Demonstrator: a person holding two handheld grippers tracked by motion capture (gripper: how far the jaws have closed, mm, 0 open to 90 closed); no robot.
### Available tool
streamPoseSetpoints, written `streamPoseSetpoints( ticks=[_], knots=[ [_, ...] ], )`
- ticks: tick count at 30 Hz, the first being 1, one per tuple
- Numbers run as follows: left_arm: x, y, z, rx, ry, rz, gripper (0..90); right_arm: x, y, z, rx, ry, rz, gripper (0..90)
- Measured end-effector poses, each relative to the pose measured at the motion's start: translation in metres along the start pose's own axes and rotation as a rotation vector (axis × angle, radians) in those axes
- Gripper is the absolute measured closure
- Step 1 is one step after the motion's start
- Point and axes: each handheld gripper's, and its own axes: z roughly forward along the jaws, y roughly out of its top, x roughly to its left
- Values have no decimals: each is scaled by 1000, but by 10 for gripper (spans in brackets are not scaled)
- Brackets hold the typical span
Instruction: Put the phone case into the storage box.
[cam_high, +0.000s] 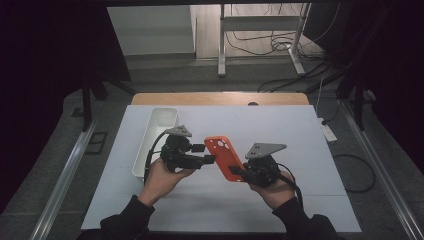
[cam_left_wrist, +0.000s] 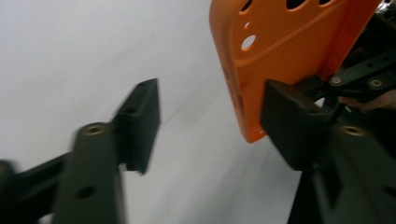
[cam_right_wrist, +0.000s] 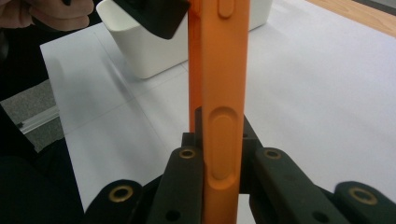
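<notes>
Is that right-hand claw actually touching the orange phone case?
Touching. In the right gripper view, the right gripper has its two black jaws pressed against both sides of the orange phone case, with no gap showing.

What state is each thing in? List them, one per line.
Orange plastic phone case: held off the table, clamped edge-on.
Right gripper: shut on the phone case.
Left gripper: open, one jaw against the case's edge.
White rectangular plastic bin: upright on the white table, contents not visible.
</notes>
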Motion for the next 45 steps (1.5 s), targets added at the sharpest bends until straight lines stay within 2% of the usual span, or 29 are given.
streamPoseSetpoints(
  ticks=[7,8,12,13,19,27,38,45],
  knots=[
    [1,0,-2,5,-49,-28,703,2,0,0,-4,-5,-8,847],
    [1,0,-1,9,-69,-35,738,3,1,1,-6,-6,-11,847],
    [1,0,-1,21,-78,-57,834,5,1,1,-3,-18,-21,847],
    [2,0,-2,24,-85,-76,844,5,1,1,-4,-20,-22,847],
    [4,-1,-2,31,-87,-107,889,5,0,2,1,-18,-20,846],
    [8,-2,-2,6,-133,-170,893,2,-1,4,0,-10,-7,825],
    [4,-2,2,23,-106,-162,894,4,-1,7,-1,-15,-5,662],
    [3,-2,3,29,-70,-150,893,6,-1,11,13,-14,-14,549]
  ],
)
